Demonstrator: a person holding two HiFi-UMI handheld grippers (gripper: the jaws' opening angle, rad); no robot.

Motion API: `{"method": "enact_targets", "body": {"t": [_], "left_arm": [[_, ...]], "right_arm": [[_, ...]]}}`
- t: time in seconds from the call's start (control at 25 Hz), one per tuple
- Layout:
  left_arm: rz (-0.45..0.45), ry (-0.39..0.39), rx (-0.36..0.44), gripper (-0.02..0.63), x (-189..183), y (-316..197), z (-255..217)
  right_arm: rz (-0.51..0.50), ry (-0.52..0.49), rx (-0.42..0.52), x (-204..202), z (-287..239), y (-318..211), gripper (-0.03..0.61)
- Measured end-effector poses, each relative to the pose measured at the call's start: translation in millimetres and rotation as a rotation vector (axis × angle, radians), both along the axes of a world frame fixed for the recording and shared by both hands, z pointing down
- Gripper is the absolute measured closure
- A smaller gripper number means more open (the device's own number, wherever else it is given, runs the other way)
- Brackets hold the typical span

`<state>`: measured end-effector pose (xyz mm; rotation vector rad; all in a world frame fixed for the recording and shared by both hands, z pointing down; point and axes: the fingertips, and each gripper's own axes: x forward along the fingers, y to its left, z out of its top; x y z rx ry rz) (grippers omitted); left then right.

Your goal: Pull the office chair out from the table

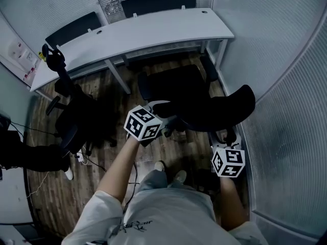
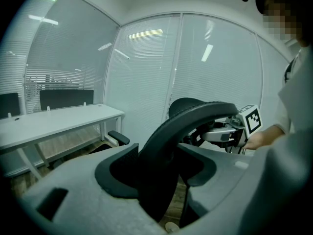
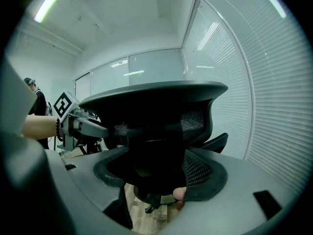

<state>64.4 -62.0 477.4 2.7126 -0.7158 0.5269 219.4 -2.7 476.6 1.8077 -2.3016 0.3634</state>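
**Both grippers clamped on the office chair's backrest, chair close to the desk**

Head view: black office chair [image 1: 219, 108] stands on the wood floor [image 1: 51, 188] between the person and the white desk [image 1: 153, 29]. Its seat is just in front of the desk's near edge, toward the right end. The backrest faces the person, close to the ribbed glass wall [image 1: 286, 86].

Left gripper [image 2: 159, 173]: jaws set wide and grasping the curved top rim of the backrest, which runs up between both pads. One armrest [image 2: 119, 137] shows beyond.

Right gripper [image 3: 159, 173]: jaws grasping the other end of the backrest top. Dark frame and mesh fill the gap, and the mesh is pressed against the right-side pad.

Each gripper is visible in the other's view, across the backrest.

Second black chair [image 1: 71, 121] stands at the left of the floor, well apart. Two more chair backs [image 1: 158, 1] sit behind the desk.
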Motion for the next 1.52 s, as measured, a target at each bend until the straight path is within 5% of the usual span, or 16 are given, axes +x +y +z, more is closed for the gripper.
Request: {"method": "enact_targets", "body": {"t": [1.52], "left_arm": [[0.057, 0.006, -0.009, 0.383, -15.7, 157.8, 1.7]], "right_arm": [[0.075, 0.001, -0.019, -18.7, 0.1, 166.0, 0.304]]}}
